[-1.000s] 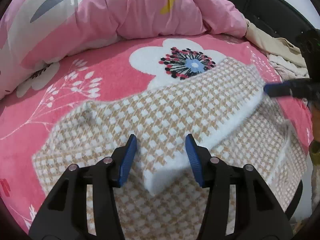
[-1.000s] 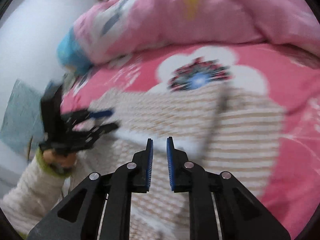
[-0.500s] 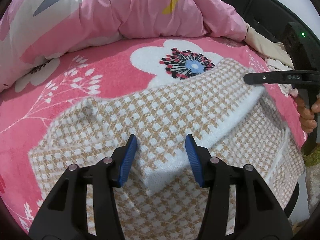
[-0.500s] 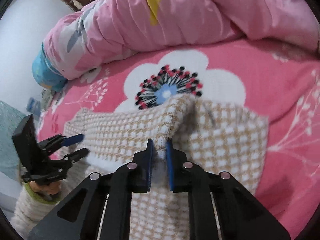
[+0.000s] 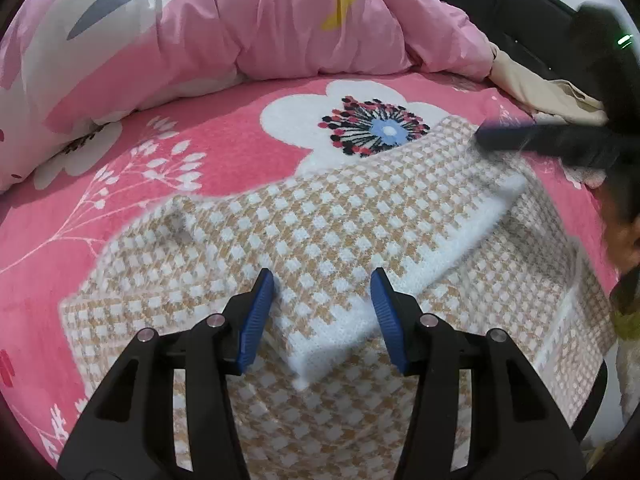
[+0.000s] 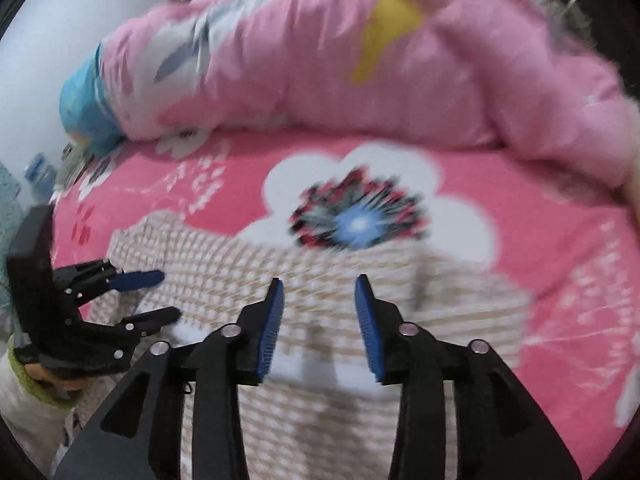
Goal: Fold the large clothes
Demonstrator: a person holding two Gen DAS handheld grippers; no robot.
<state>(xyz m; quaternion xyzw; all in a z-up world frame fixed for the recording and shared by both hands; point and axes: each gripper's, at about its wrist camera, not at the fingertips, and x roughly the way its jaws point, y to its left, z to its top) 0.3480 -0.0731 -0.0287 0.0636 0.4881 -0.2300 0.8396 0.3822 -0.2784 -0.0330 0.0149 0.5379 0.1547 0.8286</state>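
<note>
Checked knit garment (image 5: 320, 240) lies on pink flowered bedspread (image 5: 224, 148), one flap already folded over; right gripper (image 6: 319, 320) jaws just opened, nothing between them, left gripper (image 5: 322, 316) agape above white hem; further folds likely remain

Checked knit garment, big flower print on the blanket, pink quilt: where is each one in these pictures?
checked knit garment (image 5: 320, 224): left wrist view, on the folded-over top layer.
flower print (image 5: 380, 130): left wrist view, on its blue centre.
pink quilt (image 6: 312, 76): right wrist view, on the middle of its bulging roll.
</note>
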